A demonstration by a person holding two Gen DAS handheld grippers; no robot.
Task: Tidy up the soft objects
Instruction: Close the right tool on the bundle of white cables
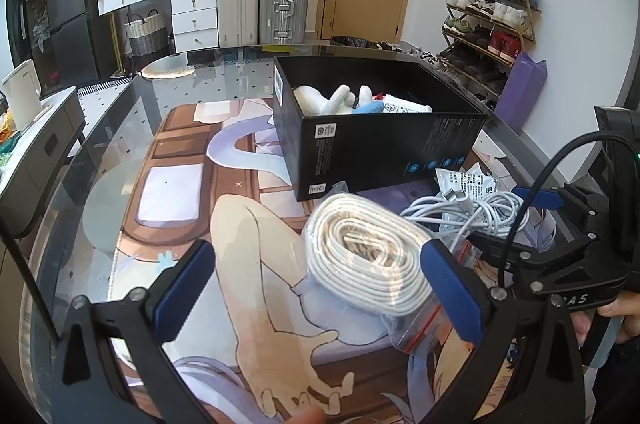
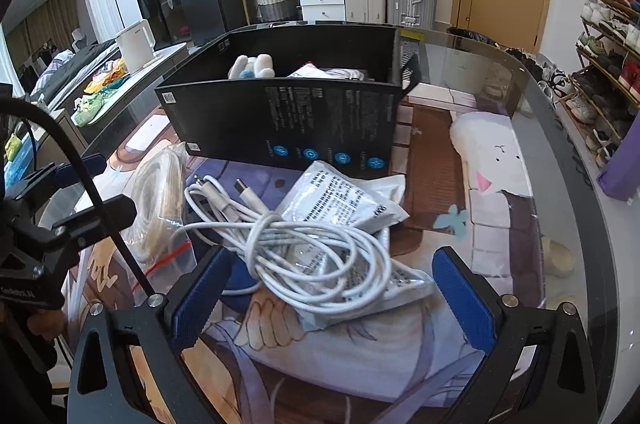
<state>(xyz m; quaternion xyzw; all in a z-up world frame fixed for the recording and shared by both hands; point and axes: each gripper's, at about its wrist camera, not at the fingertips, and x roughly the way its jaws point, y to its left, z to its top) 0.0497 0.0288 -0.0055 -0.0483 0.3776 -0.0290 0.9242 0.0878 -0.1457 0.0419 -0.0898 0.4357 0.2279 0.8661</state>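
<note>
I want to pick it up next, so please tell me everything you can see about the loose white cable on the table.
The white cable is thin, round and looks rubbery. It lies in a loose, tangled bundle, knotted once around itself, with plug ends pointing toward the black box. It rests on white printed packets on the table, beside a bagged cord coil. The open right gripper frames it without touching.

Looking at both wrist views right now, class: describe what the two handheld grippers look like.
Both the left gripper and the right gripper have black angular frames, silver bolts and blue ribbed finger pads. Black cables run from each. White lettering marks the frames.
</note>
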